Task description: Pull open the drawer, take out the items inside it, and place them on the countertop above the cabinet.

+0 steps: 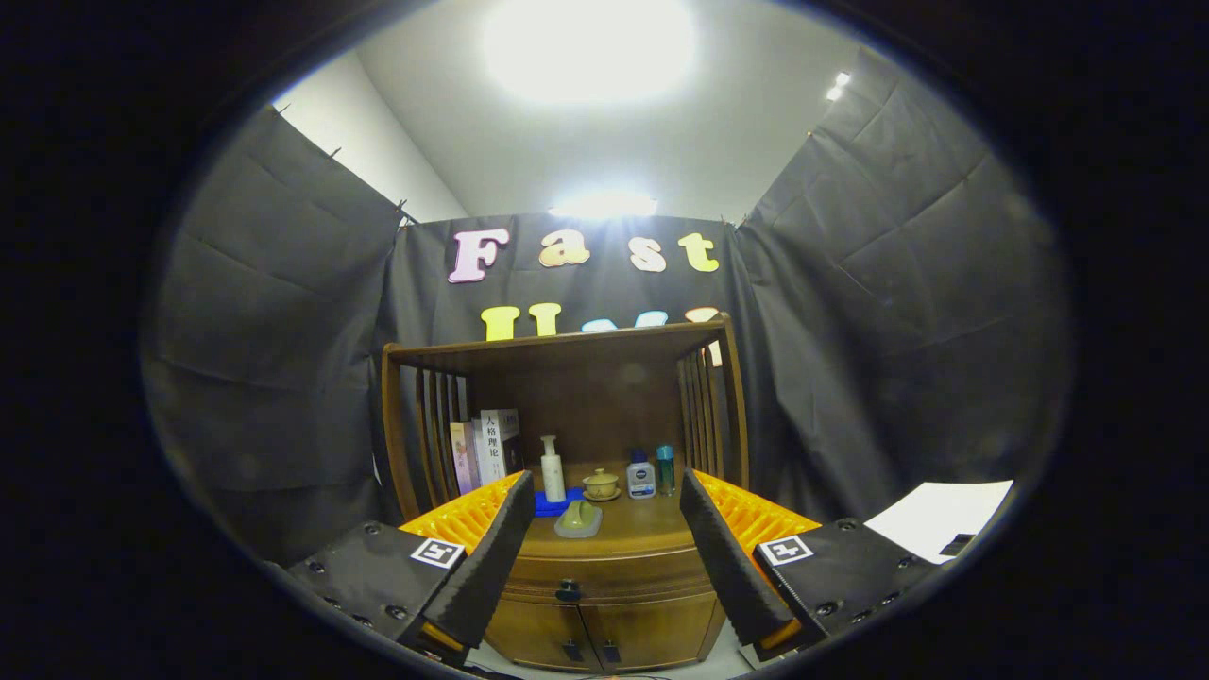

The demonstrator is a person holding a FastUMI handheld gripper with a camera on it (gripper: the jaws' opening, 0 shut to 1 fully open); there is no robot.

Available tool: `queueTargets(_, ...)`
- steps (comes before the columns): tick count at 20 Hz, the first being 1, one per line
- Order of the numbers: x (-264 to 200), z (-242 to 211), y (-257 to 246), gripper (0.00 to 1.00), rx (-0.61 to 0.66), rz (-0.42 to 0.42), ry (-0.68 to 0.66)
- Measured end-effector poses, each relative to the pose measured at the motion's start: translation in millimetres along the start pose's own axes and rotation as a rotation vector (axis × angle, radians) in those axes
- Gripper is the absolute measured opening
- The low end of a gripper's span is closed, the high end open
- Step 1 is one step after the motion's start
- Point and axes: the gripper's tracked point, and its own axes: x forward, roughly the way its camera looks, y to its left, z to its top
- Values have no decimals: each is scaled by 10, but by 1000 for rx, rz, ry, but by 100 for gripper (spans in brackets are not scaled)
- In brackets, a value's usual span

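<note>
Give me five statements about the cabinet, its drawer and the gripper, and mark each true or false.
1. The drawer is closed. True.
2. The gripper is shut on the drawer handle. False: the fingers stand wide apart, short of the cabinet, touching nothing.
3. A white bottle stands on the countertop. True.
4. The books lie flat in front of the lidded cup. False: they stand upright at the back, beside the slatted side.
5. The two lower doors hang open. False: both are closed.
</note>
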Motion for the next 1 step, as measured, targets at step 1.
queueTargets(1, 5, -8, 22, 97, -8, 5, 1)
